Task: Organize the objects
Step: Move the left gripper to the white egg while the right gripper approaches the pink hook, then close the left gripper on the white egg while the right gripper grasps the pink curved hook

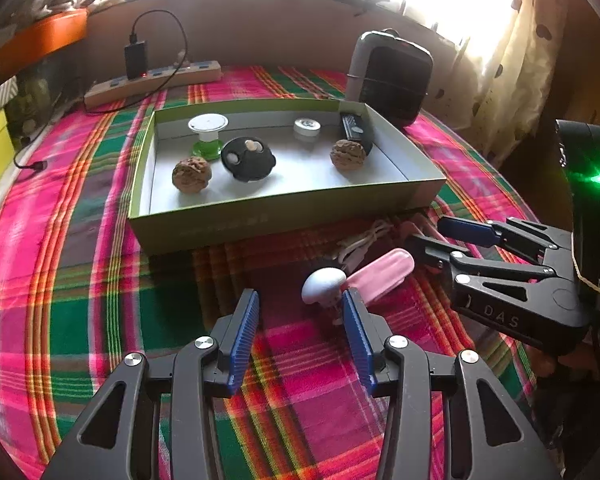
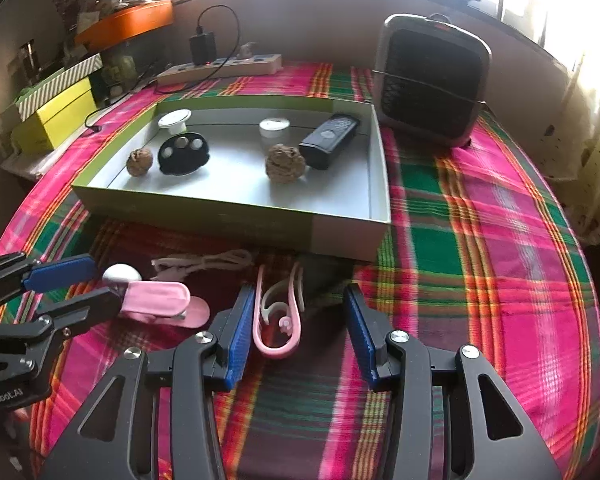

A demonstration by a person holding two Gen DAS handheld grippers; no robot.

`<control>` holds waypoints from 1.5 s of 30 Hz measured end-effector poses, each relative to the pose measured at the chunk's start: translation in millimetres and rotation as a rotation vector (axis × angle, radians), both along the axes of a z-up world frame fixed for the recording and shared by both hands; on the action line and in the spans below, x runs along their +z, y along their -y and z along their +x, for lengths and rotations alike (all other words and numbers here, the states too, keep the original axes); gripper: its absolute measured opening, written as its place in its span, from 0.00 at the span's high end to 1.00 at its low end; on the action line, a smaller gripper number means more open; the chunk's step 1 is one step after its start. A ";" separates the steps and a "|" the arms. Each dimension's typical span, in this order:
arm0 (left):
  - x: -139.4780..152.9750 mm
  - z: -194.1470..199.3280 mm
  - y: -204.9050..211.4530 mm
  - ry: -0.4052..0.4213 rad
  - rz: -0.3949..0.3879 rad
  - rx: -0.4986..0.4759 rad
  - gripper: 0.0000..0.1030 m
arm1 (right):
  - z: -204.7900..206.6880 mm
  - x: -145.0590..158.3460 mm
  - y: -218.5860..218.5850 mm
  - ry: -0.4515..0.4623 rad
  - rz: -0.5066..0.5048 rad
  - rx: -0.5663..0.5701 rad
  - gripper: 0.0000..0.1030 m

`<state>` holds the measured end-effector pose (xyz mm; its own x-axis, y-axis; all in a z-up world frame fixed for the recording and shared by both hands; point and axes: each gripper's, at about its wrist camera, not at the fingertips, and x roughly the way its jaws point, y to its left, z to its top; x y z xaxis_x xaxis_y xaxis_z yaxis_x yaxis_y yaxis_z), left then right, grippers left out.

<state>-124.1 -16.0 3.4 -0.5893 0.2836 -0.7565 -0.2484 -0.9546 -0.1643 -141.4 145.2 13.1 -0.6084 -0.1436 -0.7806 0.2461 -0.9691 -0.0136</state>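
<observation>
A shallow green box (image 1: pixel 260 216) (image 2: pixel 188 204) on the plaid cloth holds two walnuts (image 1: pixel 192 175) (image 1: pixel 347 153), a black round object (image 1: pixel 247 159), a green bottle with a white cap (image 1: pixel 207 128), a small white jar (image 1: pixel 307 126) and a black remote (image 1: pixel 354 128). In front of the box, my left gripper (image 1: pixel 300 300) (image 2: pixel 106 284) stands open, with a white mushroom-shaped piece (image 1: pixel 323 283) (image 2: pixel 120 274) by its right finger. A pink clip-like case (image 1: pixel 380 276) (image 2: pixel 156 298) lies beside that piece. My right gripper (image 2: pixel 298 296) (image 1: pixel 424 234) is open over a pink loop (image 2: pixel 278 320), which lies near its left finger.
A white cord (image 2: pixel 204 262) (image 1: pixel 364 240) lies against the box's front wall. A dark heater (image 2: pixel 432 80) (image 1: pixel 392 76) stands behind the box's right corner. A power strip with a black charger (image 2: pixel 220 66) runs along the back. Yellow boxes (image 2: pixel 56 116) stand at the left edge.
</observation>
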 end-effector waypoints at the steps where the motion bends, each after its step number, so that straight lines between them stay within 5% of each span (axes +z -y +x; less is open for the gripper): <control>1: -0.1 -1.4 -0.7 0.001 0.000 0.000 0.60 | 0.4 0.1 -1.2 0.000 0.000 0.000 0.56; 31: -2.6 -16.1 -13.5 0.011 -0.028 0.009 0.60 | 2.6 0.1 -7.2 0.001 -0.010 -0.001 0.62; 45: -2.0 -15.2 -12.0 0.009 -0.021 0.006 0.78 | 4.6 0.9 -7.0 0.001 -0.009 0.000 0.62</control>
<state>-139.3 -4.0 1.3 -0.5842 0.2636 -0.7676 -0.2411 -0.9595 -0.1460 -136.9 152.3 14.1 -0.6075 -0.1505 -0.7799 0.2458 -0.9693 -0.0044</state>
